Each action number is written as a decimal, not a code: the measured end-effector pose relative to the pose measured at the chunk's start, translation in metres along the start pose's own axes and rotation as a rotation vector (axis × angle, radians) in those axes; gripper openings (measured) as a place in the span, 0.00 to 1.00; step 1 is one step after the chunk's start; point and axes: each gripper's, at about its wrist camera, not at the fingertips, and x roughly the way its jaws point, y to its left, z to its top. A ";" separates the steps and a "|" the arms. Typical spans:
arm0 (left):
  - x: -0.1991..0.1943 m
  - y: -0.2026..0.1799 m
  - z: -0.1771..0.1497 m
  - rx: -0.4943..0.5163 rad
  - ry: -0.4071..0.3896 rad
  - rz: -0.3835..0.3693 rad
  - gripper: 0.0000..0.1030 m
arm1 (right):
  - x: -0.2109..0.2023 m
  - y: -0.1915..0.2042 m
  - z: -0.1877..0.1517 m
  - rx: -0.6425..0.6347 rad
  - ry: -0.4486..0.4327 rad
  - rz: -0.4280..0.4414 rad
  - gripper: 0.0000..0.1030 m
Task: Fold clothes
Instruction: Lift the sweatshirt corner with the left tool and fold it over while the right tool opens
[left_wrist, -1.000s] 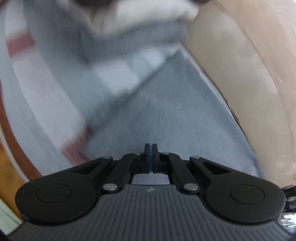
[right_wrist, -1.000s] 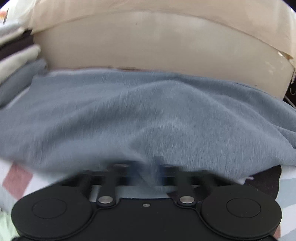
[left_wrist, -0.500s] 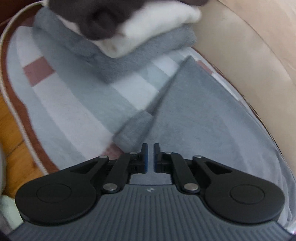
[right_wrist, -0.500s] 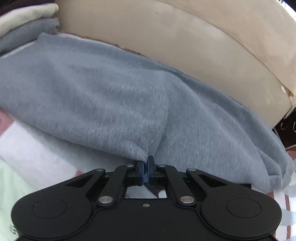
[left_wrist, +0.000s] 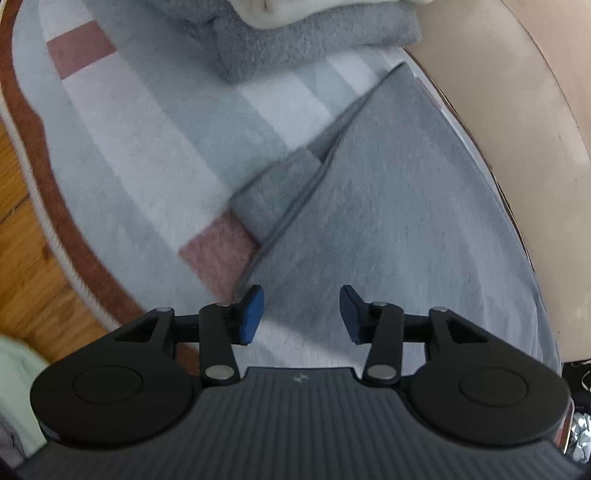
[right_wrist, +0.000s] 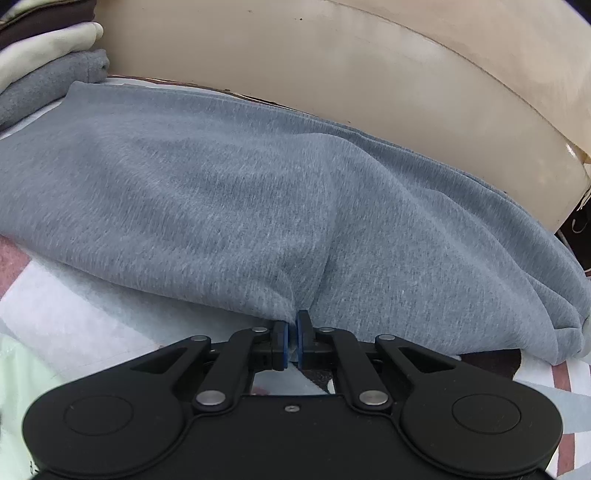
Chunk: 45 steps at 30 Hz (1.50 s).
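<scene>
Since a second ago my left gripper (left_wrist: 301, 314) has let go: its jaws were pinched together and are now opening, standing about half wide with nothing between them, only the grey garment (left_wrist: 388, 221) lying flat beneath and ahead. My right gripper (right_wrist: 291, 338) has sunk with the cloth and its jaws stay nearly closed, pinching the near hem of the garment (right_wrist: 258, 206), which puckers into a crease running away from the pads.

As I judge it, one fold is just laid down: the cloth is doubled, its near edge by my grippers, its far edge against the beige sofa front (right_wrist: 369, 74). A cuffed sleeve end (left_wrist: 273, 195) pokes out from under the edge, just ahead and left of my left gripper. Left to do: free the right hem, tuck that sleeve in, fold again, then stack. A pile of folded clothes (left_wrist: 314, 37) sits well ahead of my left gripper on the striped rug (left_wrist: 147, 147).

The garment's long axis runs crosswise before my right gripper, along the sofa; from my left it stretches away ahead, narrowing toward a corner near the pile.
</scene>
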 end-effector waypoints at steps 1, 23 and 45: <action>0.000 0.000 -0.005 -0.011 0.008 -0.018 0.50 | 0.000 -0.001 0.000 0.009 0.002 0.006 0.06; -0.030 -0.115 0.032 0.389 -0.322 -0.205 0.01 | -0.047 0.014 0.034 -0.152 -0.024 0.264 0.39; -0.038 -0.083 0.036 0.388 -0.288 -0.340 0.01 | 0.011 0.200 0.084 -0.095 0.019 0.861 0.54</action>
